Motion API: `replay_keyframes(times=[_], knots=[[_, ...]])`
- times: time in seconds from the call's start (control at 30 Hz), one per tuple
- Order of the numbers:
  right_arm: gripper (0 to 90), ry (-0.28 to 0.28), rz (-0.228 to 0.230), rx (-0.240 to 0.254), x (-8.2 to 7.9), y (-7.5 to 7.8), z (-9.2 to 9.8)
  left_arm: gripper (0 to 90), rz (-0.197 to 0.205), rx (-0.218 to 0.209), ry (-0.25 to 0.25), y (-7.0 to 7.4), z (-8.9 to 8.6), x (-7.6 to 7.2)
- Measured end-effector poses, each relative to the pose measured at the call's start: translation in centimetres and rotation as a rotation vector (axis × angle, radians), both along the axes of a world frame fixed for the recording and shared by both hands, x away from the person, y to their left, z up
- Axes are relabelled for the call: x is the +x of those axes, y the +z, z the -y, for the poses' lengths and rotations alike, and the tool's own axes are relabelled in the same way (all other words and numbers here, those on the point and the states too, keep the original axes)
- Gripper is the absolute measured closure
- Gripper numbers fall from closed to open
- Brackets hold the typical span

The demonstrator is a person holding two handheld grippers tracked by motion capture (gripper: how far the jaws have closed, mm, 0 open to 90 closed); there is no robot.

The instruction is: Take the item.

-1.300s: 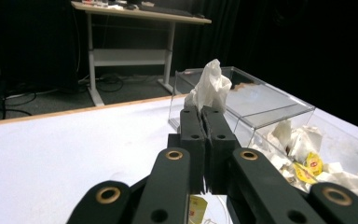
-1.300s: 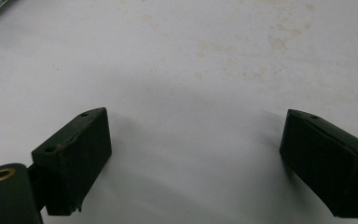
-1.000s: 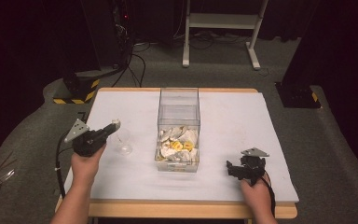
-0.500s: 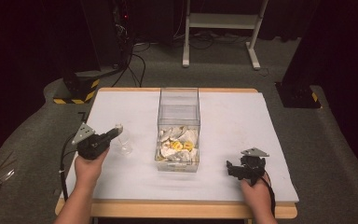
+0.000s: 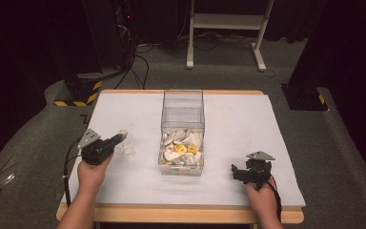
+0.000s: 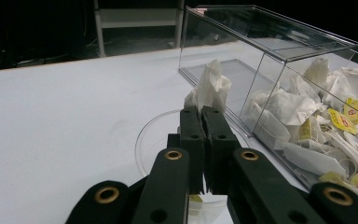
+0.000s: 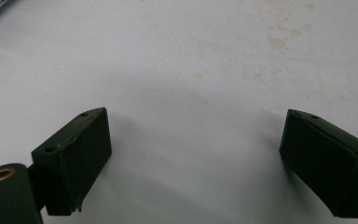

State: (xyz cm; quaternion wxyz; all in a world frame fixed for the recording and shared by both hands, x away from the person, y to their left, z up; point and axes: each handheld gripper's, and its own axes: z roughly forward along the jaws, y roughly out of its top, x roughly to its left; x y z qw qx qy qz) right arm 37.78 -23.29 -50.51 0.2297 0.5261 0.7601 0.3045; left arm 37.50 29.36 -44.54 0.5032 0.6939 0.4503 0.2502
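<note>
My left gripper (image 5: 120,135) (image 6: 204,112) is shut on a white tea bag (image 6: 209,86), which sticks up past the jaw tips. It hangs just over a small clear plastic cup (image 5: 126,146) (image 6: 161,135) on the white table. A clear box (image 5: 183,131) (image 6: 279,51) in the table's middle holds several tea bags (image 5: 182,148) (image 6: 317,121), some with yellow tags. My right gripper (image 5: 235,171) (image 7: 193,161) rests low over the bare table at the front right, its jaws wide apart with nothing between them.
The white table top (image 5: 233,119) ends in a wooden front edge (image 5: 181,214). Beyond it are dark carpet, cables (image 5: 136,52), a white stand (image 5: 226,24) and yellow-black striped blocks (image 5: 78,90). A cable (image 5: 69,162) trails from my left gripper.
My left gripper has come down and slightly toward the person with the tea bag, to just over the clear cup. The right gripper has stayed still.
</note>
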Motion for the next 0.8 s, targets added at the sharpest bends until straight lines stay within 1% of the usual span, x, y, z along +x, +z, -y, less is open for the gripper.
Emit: replay_keyframes(times=[0.13,0.2,0.23,0.27,0.33,0.37,0.43,0.5,0.53,0.6,0.63,0.7,0.77,0.8], knots=[[8.7,0.0,-0.001,-0.001,0.0,0.0,0.0,87.5,-0.006,0.004,0.006,-0.1,-0.1,0.1],[8.7,0.001,0.0,-0.001,0.0,0.0,0.0,84.4,-0.002,-0.003,0.01,-0.1,-0.2,0.1],[8.7,0.0,0.0,-0.001,0.0,0.0,0.0,78.4,0.002,0.0,0.014,0.1,-0.1,0.0],[8.7,0.001,0.0,-0.001,0.0,0.0,0.0,75.3,0.004,0.004,0.014,0.1,-0.1,0.0],[8.7,0.001,0.0,-0.001,0.0,0.0,0.0,70.9,0.004,0.014,0.01,0.4,0.0,0.0],[8.7,0.001,0.0,-0.001,0.0,0.0,0.0,66.5,0.004,0.017,0.012,0.4,0.0,-0.1],[8.7,0.0,0.0,-0.001,0.0,0.0,0.0,62.6,0.01,0.034,0.019,0.6,0.1,-0.2],[8.7,0.0,0.0,-0.001,0.0,0.0,0.0,56.8,0.016,0.059,0.029,0.7,0.3,-0.3],[8.7,0.001,0.001,-0.002,0.0,0.0,0.0,53.2,0.015,0.064,0.035,0.7,0.3,-0.4],[8.7,0.0,0.0,-0.001,0.0,0.0,0.0,47.3,0.017,0.063,0.042,0.7,0.3,-0.6],[8.7,0.003,0.0,-0.002,0.0,0.0,0.0,42.8,0.015,0.059,0.041,0.7,0.2,-0.6],[8.7,0.001,-0.001,-0.001,0.0,0.0,0.0,36.6,0.006,0.048,0.041,0.7,0.0,-0.8],[8.7,0.002,0.001,-0.002,0.0,0.0,0.0,29.8,0.005,0.036,0.04,0.7,-0.3,-1.0],[8.7,0.0,0.0,-0.001,0.0,0.0,0.0,28.2,0.004,0.031,0.032,0.7,-0.5,-1.2]])
